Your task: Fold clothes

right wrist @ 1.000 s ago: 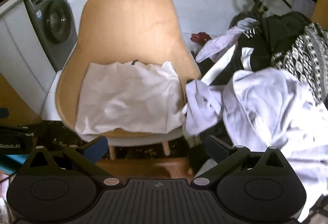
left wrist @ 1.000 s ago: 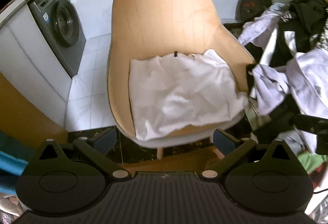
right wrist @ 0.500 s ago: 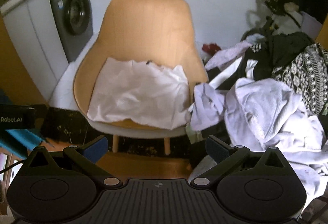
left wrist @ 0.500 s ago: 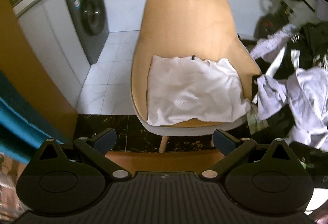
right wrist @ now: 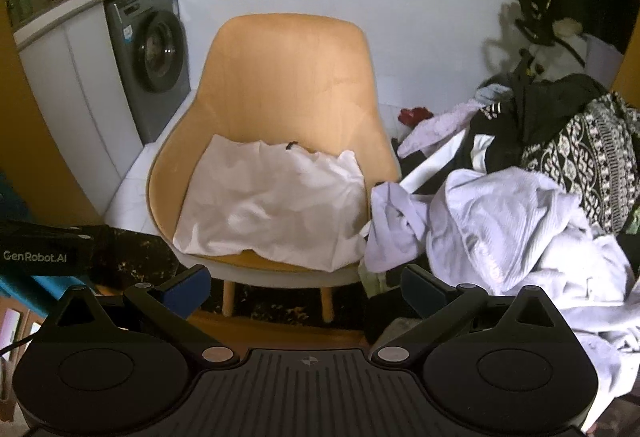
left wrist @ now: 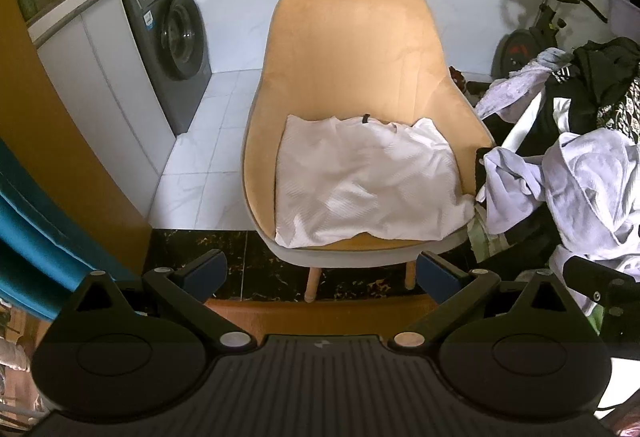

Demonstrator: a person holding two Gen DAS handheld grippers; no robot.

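Observation:
A folded white garment (left wrist: 368,181) (right wrist: 276,201) lies flat on the seat of a tan shell chair (left wrist: 352,53) (right wrist: 288,77). To its right a heap of unfolded clothes (left wrist: 580,165) (right wrist: 516,213) holds a pale lilac top, black pieces and a black-and-white patterned one. My left gripper (left wrist: 322,275) hangs open in front of the chair's front edge, with nothing between its fingers. My right gripper (right wrist: 306,287) is also open and empty, in front of the chair and the lilac top. Both are well back from the clothes.
A grey washing machine (left wrist: 168,45) (right wrist: 150,57) stands under a white counter at the left. A white wall runs behind the chair. An exercise bike wheel (left wrist: 520,49) is at the right rear. Blue fabric (left wrist: 36,237) hangs at the left edge. The left gripper's body (right wrist: 44,249) shows in the right wrist view.
Both grippers have drawn back and up from the chair, so it looks smaller and its legs now show. The folded white garment has stayed put.

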